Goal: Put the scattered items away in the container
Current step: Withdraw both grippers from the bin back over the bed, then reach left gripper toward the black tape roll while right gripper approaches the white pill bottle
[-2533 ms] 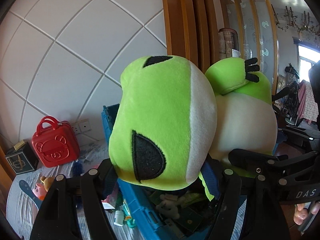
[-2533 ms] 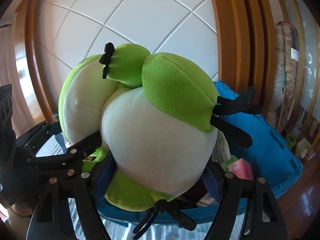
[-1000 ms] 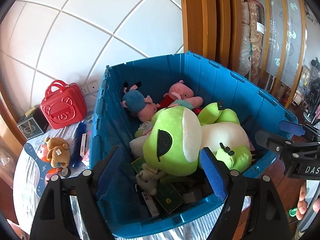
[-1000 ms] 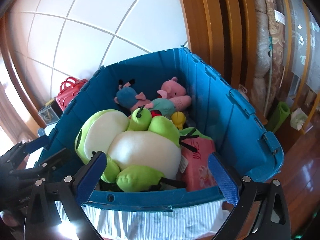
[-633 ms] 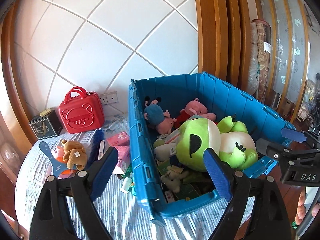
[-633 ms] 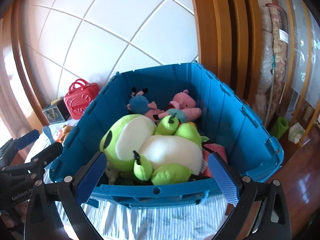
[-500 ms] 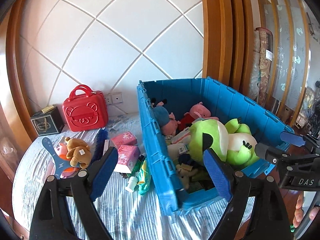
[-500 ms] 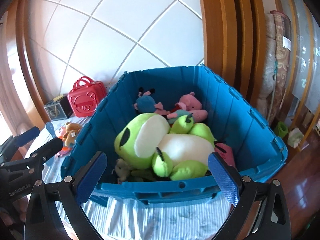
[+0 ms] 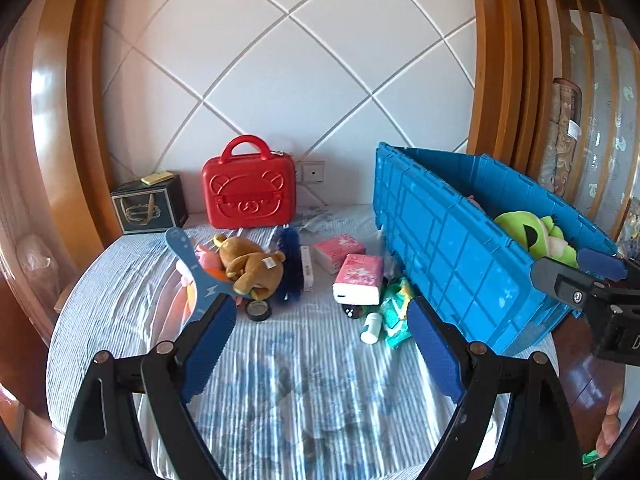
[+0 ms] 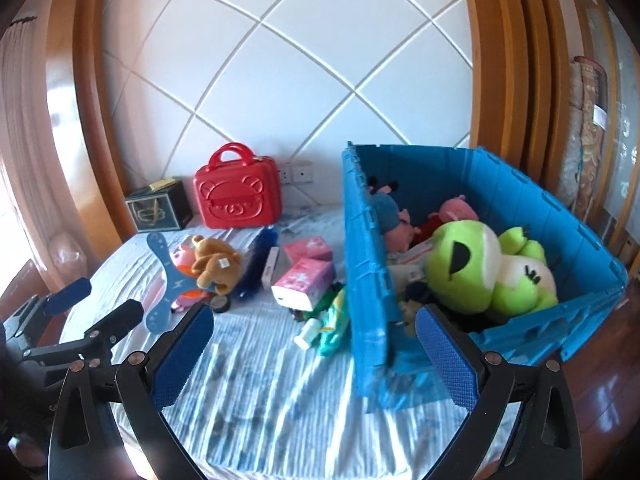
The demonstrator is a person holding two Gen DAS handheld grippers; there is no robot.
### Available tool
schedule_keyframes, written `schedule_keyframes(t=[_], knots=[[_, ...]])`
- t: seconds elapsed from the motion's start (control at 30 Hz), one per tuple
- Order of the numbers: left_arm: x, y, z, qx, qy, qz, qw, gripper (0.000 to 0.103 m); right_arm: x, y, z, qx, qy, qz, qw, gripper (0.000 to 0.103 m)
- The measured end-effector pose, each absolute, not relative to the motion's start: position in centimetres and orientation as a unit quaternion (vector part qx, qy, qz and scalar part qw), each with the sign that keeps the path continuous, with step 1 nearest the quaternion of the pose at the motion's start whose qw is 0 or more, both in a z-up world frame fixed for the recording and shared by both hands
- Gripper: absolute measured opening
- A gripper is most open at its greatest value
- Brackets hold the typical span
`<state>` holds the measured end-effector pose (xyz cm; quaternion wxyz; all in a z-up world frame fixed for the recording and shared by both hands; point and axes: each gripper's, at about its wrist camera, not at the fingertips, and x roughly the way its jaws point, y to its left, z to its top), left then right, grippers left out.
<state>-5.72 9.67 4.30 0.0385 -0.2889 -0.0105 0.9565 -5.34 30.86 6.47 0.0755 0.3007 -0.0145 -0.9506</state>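
The blue plastic crate [image 9: 448,256] [image 10: 362,280] stands on the right of the bed. Inside it lie the green frog plush [image 10: 480,268] [image 9: 532,236] and pig plushes [image 10: 456,210]. On the striped sheet left of the crate lie a brown bear plush [image 9: 250,266] [image 10: 212,262], pink tissue packs [image 9: 358,278] [image 10: 304,276], a blue brush [image 9: 290,264], a blue boomerang [image 9: 192,264], a small white bottle [image 9: 370,322] and a green packet [image 9: 396,312]. My left gripper [image 9: 320,354] is open and empty above the sheet. My right gripper [image 10: 316,356] is open and empty before the crate's near corner.
A red bear-face case [image 9: 248,192] and a dark box [image 9: 148,206] stand against the quilted white wall. A roll of black tape [image 9: 259,310] lies near the bear. Wooden frames flank the bed. Wooden floor lies to the right [image 10: 616,400].
Both grippers let go of the frog plush, which now lies in the crate. Both pulled back and swung left, so the scattered items on the sheet have come into view.
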Motion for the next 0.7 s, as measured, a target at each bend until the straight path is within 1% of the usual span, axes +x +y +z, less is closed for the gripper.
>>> schedule_keyframes(t=[0.2, 0.37, 0.53, 0.7], knots=[[-6.1, 4.6, 2.7, -0.298, -0.035, 0.954, 0.019, 0.088, -6.1, 25.8, 6.1, 0.317, 0.002, -0.944, 0.094, 0.102], [-7.9, 1.4, 0.0, -0.326, -0.048, 0.944, -0.010, 0.088, -8.0, 23.3, 5.1, 0.323, 0.005, -0.939, 0.121, 0.102], [-10.3, -1.6, -2.5, -0.353, -0.048, 0.932, -0.065, 0.088, -11.9, 21.7, 2.5, 0.350, 0.007, -0.925, 0.147, 0.102], [-13.1, -3.7, -5.0, -0.373, -0.067, 0.921, -0.091, 0.088, -16.5, 20.9, -1.2, 0.386, 0.013, -0.906, 0.174, 0.103]])
